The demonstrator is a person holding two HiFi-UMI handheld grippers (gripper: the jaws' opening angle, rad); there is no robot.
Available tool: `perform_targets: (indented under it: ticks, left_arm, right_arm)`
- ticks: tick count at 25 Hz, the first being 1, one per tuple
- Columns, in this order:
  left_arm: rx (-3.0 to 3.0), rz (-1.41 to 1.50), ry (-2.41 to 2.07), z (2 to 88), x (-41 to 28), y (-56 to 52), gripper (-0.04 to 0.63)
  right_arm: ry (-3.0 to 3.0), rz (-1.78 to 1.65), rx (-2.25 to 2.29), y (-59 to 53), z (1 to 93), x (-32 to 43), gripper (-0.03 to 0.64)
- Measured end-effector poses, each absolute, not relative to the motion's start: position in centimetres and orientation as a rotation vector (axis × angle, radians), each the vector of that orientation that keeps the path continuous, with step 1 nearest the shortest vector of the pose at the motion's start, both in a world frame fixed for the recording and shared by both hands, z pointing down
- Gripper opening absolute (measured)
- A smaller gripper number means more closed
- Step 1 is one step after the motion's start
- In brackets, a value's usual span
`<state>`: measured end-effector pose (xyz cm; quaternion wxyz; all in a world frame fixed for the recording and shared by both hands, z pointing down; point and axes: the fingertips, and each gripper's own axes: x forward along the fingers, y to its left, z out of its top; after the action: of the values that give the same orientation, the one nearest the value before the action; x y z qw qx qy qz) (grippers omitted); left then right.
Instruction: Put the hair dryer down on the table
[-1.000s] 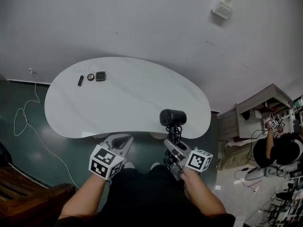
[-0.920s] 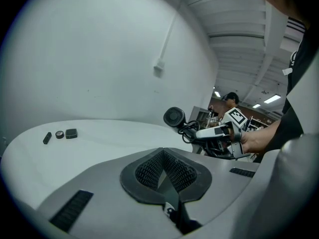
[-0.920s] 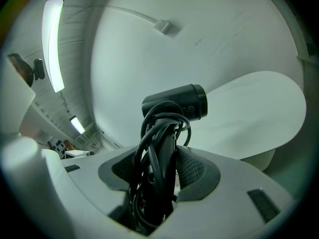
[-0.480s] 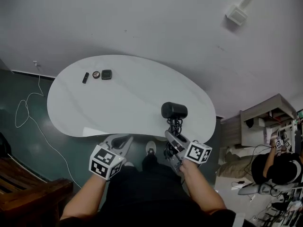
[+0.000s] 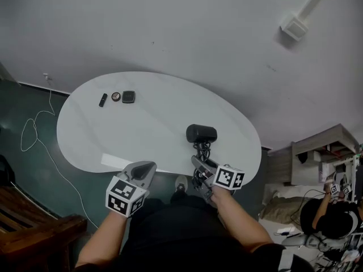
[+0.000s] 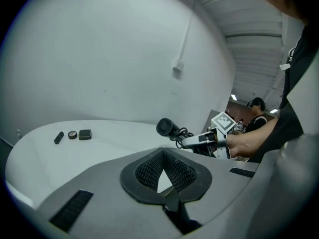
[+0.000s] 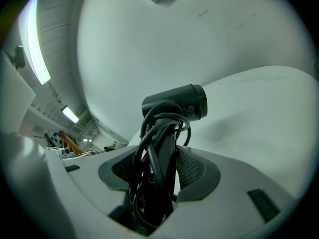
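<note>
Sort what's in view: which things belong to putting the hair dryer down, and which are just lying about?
Part of the job:
- hair dryer, cord wound round its handle
- right gripper, clamped on that handle
- table

Lying about:
- stick-shaped item, round item and square item at the table's far left
- left gripper, shut and empty
- cable on the floor

The white table (image 5: 147, 123) is bare across its middle and whole near left edge. Three small dark things (image 5: 115, 97) line up by the far left edge. The hair dryer (image 5: 201, 134), clamped in the right gripper (image 5: 198, 164), blocks the near right edge.
</note>
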<state>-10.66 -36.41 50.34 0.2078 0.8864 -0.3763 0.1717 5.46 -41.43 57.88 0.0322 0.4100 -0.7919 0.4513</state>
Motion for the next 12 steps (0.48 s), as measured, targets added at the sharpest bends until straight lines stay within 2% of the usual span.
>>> perform_targets:
  ticks: [12]
  left_arm:
    - [2.334,0.575,-1.113,53.1,-12.6,-37.4,0.011]
  right_arm:
    - [-2.205,1.26,1.315,-48.5,66.1,3.8,0.201]
